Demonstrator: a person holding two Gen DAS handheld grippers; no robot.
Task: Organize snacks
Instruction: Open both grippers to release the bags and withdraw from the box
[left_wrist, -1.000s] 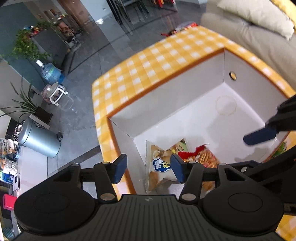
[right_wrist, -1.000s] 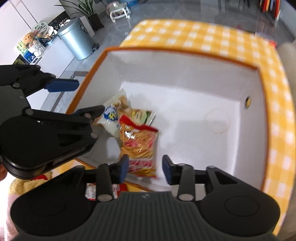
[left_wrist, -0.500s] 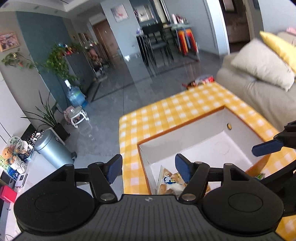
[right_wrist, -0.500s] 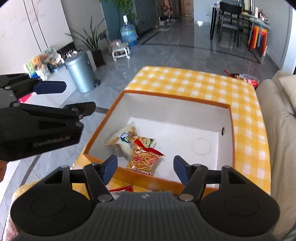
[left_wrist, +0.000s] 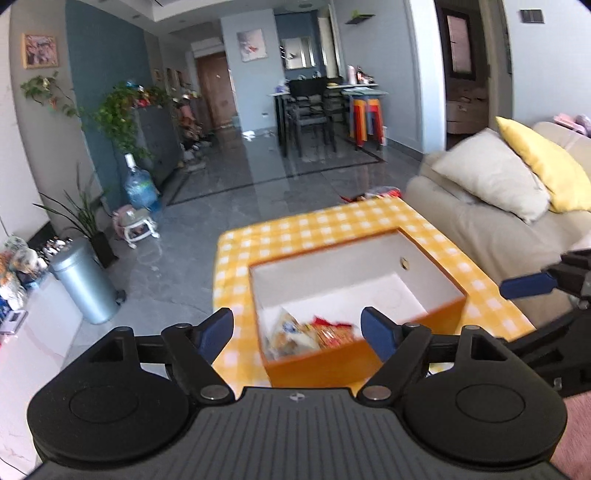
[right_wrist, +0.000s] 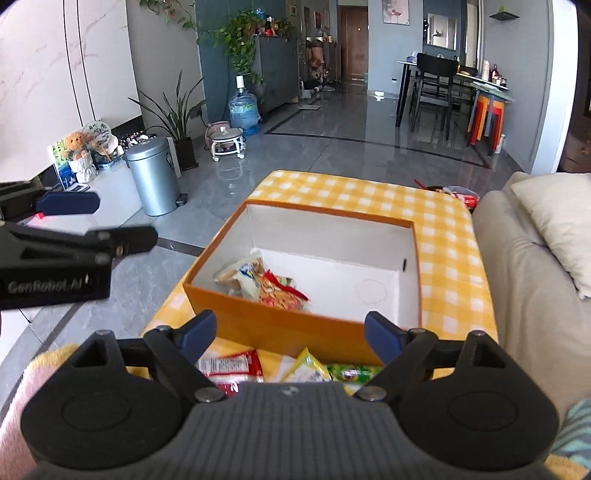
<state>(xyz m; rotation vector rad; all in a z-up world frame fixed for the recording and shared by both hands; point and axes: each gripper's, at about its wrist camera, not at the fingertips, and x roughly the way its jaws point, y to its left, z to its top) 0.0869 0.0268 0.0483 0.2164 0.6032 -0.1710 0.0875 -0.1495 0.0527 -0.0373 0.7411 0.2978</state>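
Both held above the near edge of the orange box (right_wrist: 280, 328): left gripper (left_wrist: 297, 328) spread wide and empty, right gripper (right_wrist: 290, 332) likewise. Snack bags (right_wrist: 266, 284) inside, near-left corner; more packets (right_wrist: 258, 365) outside, just near the box.

The box (right_wrist: 280, 325) is showing orange outside and plain white inside, sitting on a tablecloth (right_wrist: 369, 192) that's rocking yellow-and-white checks. Inside, a red-and-orange snack bag (right_wrist: 279, 293) is lying next to a pale one with a blue logo (right_wrist: 245, 275). Gripper fingertips (right_wrist: 195, 334) are looking dark blue on black frames. A yellow cushion (left_wrist: 543, 166) is glowing on the beige sofa (left_wrist: 491, 236).
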